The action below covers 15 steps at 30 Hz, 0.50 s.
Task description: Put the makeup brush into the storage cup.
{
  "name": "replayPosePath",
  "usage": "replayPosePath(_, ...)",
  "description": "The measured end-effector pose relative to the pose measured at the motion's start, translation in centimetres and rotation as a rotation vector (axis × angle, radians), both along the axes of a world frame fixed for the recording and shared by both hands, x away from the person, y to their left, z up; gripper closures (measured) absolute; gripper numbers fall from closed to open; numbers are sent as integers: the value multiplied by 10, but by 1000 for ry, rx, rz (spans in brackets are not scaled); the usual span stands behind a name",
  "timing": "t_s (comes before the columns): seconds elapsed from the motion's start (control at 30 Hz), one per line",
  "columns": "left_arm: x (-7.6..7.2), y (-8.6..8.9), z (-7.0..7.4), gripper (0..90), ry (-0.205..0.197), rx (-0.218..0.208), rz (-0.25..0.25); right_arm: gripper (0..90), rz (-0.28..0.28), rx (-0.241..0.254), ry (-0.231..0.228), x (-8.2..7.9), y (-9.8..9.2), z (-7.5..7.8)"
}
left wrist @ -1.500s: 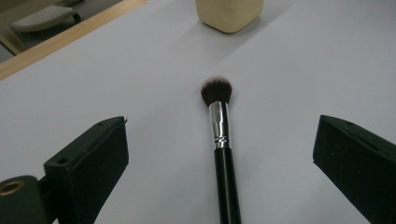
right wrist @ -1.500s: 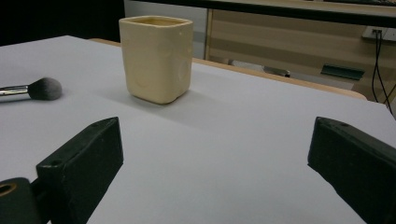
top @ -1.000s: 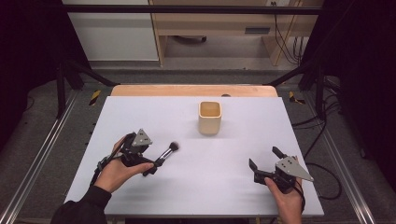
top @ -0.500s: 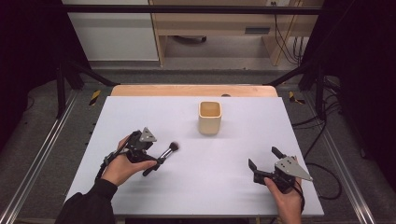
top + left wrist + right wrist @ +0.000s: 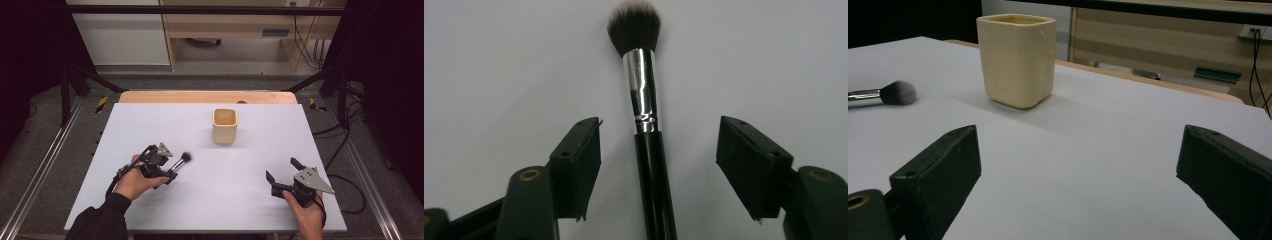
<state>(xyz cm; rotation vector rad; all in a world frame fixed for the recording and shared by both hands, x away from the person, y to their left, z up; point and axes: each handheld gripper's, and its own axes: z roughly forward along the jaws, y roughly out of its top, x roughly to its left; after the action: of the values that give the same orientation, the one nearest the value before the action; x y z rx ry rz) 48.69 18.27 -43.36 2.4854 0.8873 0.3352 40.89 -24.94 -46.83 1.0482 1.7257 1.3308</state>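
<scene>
Brush (image 5: 642, 100): lies on the table (image 5: 150, 120), near-left of the cup (image 5: 224, 126), bristles pointing up-right toward it.
Left gripper (image 5: 659, 165): jaws spread wide, straddling the black handle without touching.
Right gripper (image 5: 282, 172): jaws wide, empty, near-right of the cup.

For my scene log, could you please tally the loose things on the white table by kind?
Makeup brush: 1
Cream cup: 1
Total: 2
</scene>
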Motion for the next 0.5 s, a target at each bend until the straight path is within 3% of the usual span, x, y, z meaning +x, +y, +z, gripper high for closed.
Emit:
replayPosePath(0.23, -2, 1, -7, 462, 43, 30, 13, 42, 0, -1, 3, 0, 0, 0)
replayPosePath(0.5, -1, 7, -12, 543, 69, 31, 31, 43, 0, -4, 4, 0, 0, 0)
